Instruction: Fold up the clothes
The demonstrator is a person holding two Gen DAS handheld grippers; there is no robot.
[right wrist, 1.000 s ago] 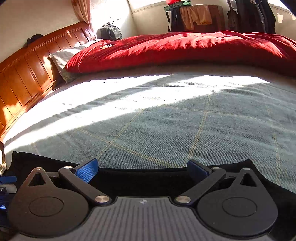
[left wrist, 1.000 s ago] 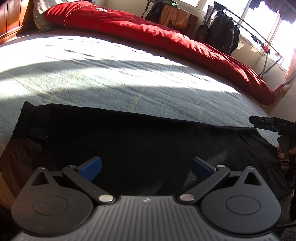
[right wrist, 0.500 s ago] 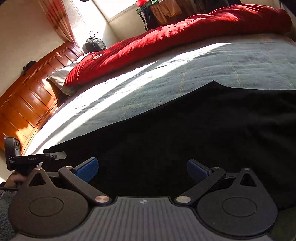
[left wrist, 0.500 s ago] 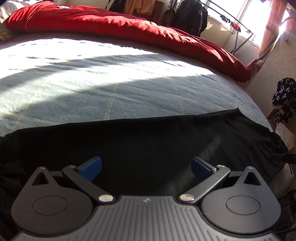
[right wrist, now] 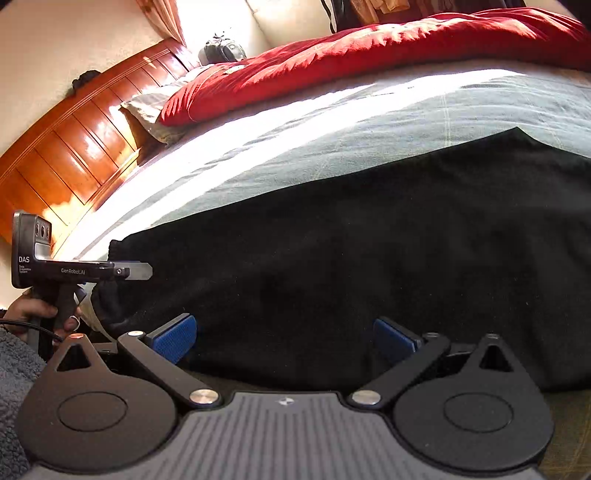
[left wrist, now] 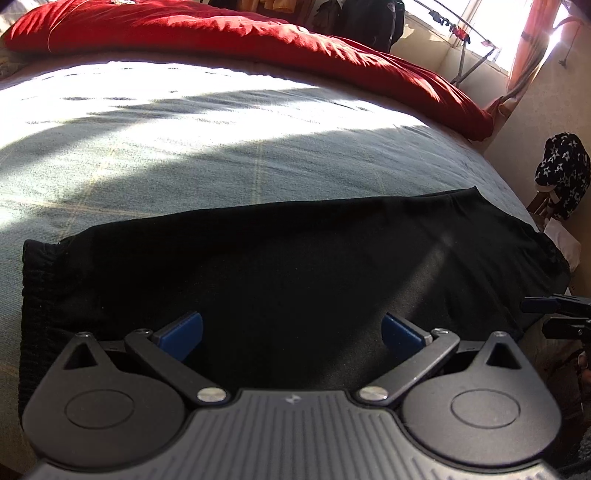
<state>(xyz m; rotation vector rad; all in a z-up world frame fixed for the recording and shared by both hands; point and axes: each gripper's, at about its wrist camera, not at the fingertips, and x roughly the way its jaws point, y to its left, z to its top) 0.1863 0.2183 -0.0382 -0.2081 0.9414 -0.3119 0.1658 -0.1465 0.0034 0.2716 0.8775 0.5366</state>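
A black garment (left wrist: pixel 295 266) lies spread flat on the near side of the bed, with an elastic band at its left end (left wrist: pixel 37 280). It also fills the right wrist view (right wrist: pixel 369 258). My left gripper (left wrist: pixel 291 332) is open and empty, its blue pads over the garment's near edge. My right gripper (right wrist: pixel 284 336) is open and empty, also over the near edge. The left gripper shows from the side in the right wrist view (right wrist: pixel 140 272). The tip of the right gripper shows in the left wrist view (left wrist: pixel 535 305).
The bed has a grey-green cover (left wrist: pixel 221 147) with a red duvet (left wrist: pixel 258 33) along its far side. A wooden headboard (right wrist: pixel 74 155) and pillow (right wrist: pixel 151 110) are at the left. A star-patterned cloth (left wrist: pixel 563 170) hangs off the bed's right.
Both grippers have shifted along the garment's near edge and turned. The views swung, and the elastic band is back in the left wrist view. Both stayed open.
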